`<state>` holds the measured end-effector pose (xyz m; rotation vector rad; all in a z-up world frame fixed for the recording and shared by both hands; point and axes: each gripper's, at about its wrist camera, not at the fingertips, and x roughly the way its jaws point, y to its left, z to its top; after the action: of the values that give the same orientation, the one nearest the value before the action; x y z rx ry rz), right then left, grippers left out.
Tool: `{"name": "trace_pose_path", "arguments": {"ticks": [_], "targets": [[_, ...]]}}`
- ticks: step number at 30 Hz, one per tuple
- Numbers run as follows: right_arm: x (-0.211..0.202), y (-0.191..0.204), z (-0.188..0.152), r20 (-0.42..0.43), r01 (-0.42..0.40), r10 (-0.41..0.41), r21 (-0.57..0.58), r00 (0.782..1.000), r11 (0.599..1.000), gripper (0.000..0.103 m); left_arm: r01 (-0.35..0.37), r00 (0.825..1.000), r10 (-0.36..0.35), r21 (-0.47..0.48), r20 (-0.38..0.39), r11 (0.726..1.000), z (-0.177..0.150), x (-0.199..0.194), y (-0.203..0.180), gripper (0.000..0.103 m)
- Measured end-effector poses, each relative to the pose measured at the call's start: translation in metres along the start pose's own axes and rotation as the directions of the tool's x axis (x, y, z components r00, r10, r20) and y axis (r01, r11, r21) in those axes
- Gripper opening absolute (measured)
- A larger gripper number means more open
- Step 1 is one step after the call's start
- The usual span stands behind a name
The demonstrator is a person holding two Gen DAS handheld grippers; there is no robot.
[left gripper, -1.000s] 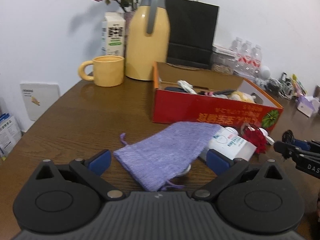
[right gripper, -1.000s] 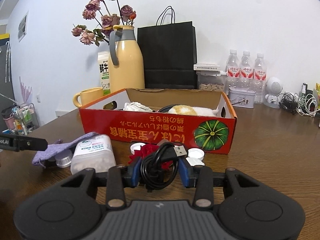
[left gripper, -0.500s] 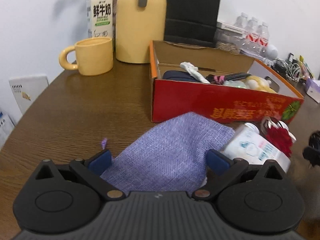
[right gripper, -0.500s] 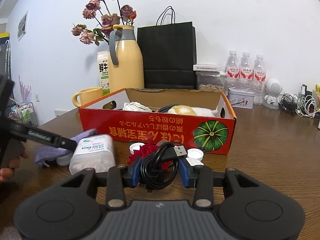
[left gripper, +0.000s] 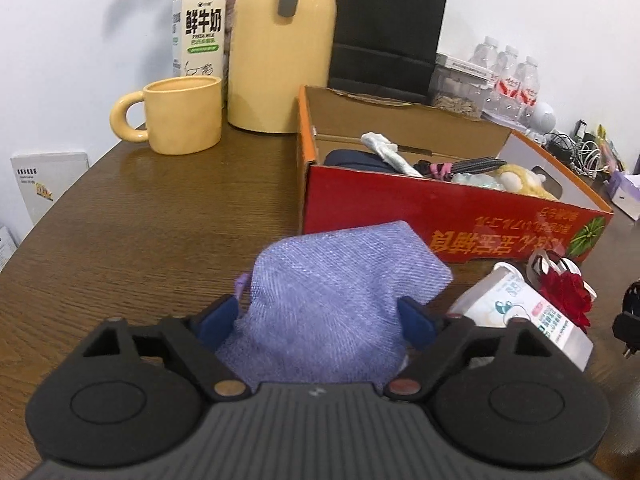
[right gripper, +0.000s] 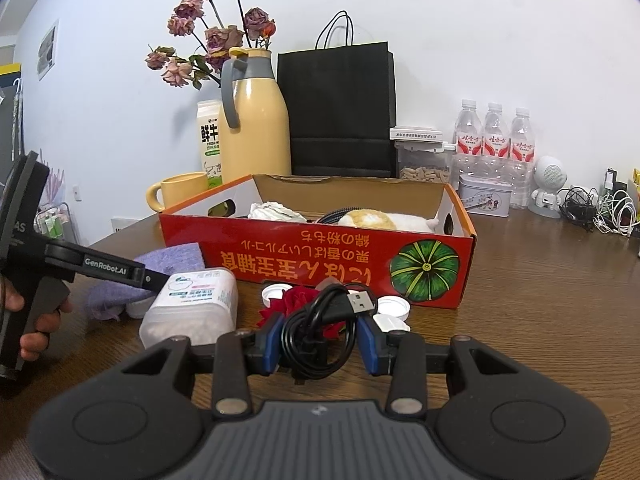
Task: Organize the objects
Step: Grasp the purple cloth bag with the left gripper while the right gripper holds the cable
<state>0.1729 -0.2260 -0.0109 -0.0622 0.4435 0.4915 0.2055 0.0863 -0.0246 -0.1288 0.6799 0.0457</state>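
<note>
A purple cloth pouch (left gripper: pixel 332 280) lies on the brown table in front of the red cardboard box (left gripper: pixel 440 208). My left gripper (left gripper: pixel 316 318) straddles it, jaws closing, and the cloth bunches up against both blue pads. In the right wrist view the pouch (right gripper: pixel 168 258) sits under the left gripper's finger (right gripper: pixel 116 270). My right gripper (right gripper: pixel 320 340) is shut on a coiled black USB cable (right gripper: pixel 320 320), held just above the table before the box (right gripper: pixel 320 252). A white wipes canister (right gripper: pixel 192 304) lies on its side next to the pouch.
A red fabric rose (right gripper: pixel 296 300) and white caps (right gripper: pixel 394 306) lie by the box front. Behind stand a yellow mug (left gripper: pixel 184 116), yellow thermos (left gripper: pixel 280 52), milk carton (left gripper: pixel 198 32), black paper bag (right gripper: pixel 338 108) and water bottles (right gripper: pixel 496 140). Tangled cables (right gripper: pixel 600 208) lie far right.
My left gripper moved forward and down over the purple pouch, and its jaws narrowed until the cloth bunched between them. The right gripper and its cable stayed still.
</note>
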Motion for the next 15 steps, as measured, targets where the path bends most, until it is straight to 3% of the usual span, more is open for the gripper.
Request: {"name": "trace_pose_path", "arguments": {"ticks": [3, 5, 15], "targets": [[0.000, 0.000, 0.000, 0.000, 0.000, 0.000, 0.000, 1.000, 1.000, 0.038, -0.011, 1.000, 0.010, 0.015, 0.011, 1.000, -0.002, -0.001, -0.003, 0.074], [0.000, 0.000, 0.000, 0.000, 0.000, 0.000, 0.000, 1.000, 1.000, 0.038, -0.011, 1.000, 0.010, 0.011, 0.024, 1.000, -0.002, -0.003, -0.003, 0.052], [0.000, -0.001, 0.000, 0.007, 0.006, -0.006, -0.001, 1.000, 1.000, 0.038, -0.025, 0.987, 0.025, 0.000, 0.161, 1.000, -0.013, -0.032, -0.008, 0.040]]}}
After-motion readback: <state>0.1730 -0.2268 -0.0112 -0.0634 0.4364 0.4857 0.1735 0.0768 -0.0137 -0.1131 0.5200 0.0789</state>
